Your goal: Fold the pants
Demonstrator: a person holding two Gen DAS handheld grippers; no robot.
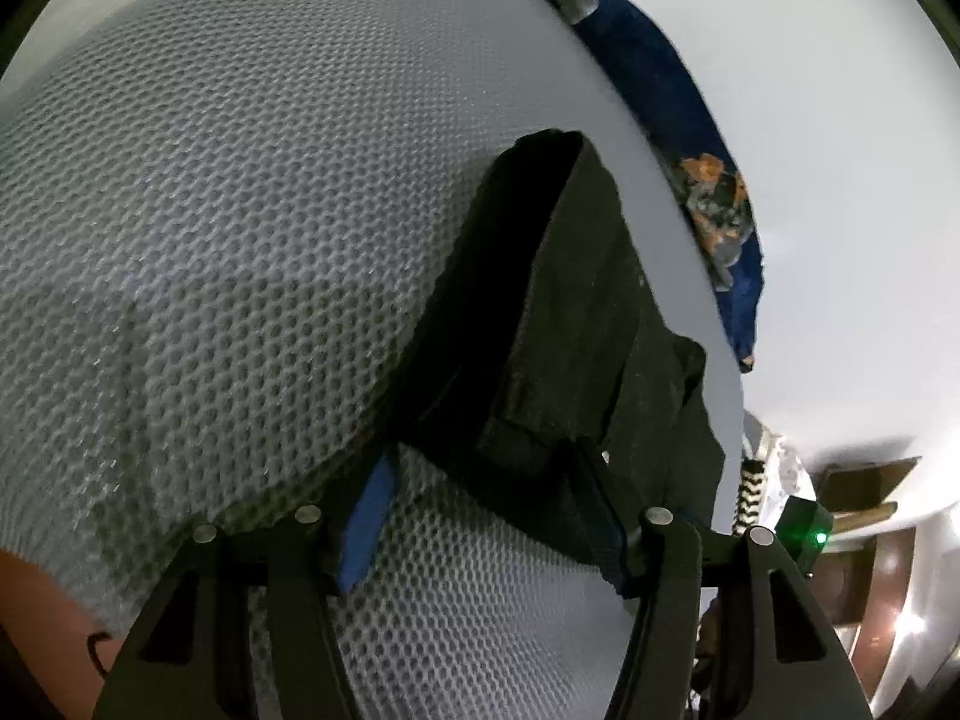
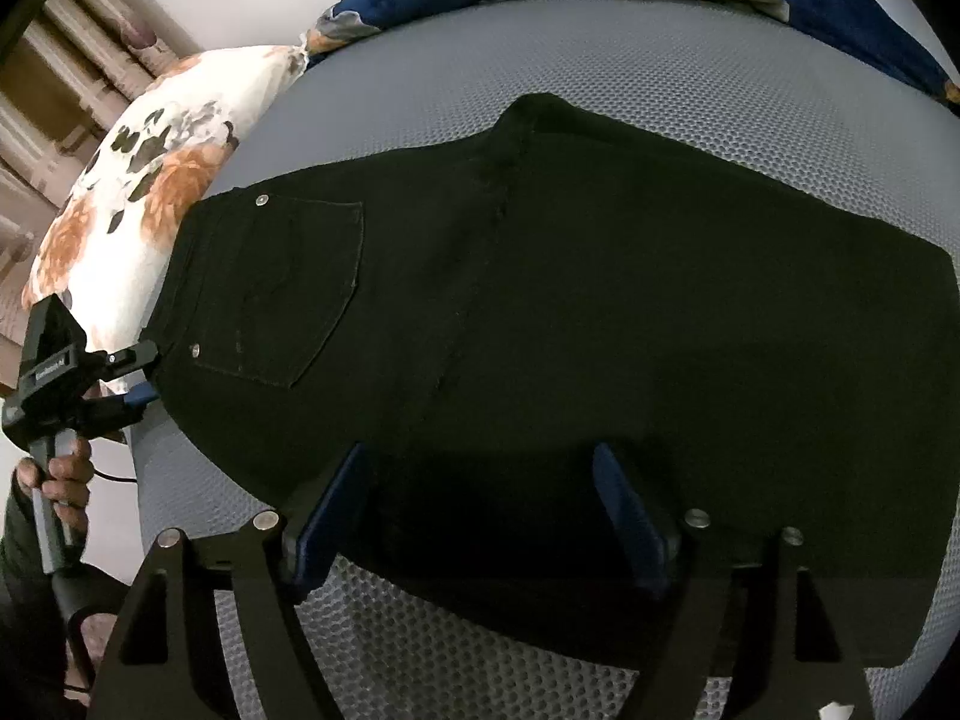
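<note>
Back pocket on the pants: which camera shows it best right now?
The right wrist view: the back pocket lies flat and fully visible on the black pants, rivets included. The left wrist view shows only a bunched waistband corner, no pocket.

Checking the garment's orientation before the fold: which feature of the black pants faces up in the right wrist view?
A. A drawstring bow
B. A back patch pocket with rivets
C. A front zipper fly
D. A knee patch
B: the black pants lie flat on the grey mesh surface with a stitched patch pocket facing up, metal rivets at its corners.
</note>
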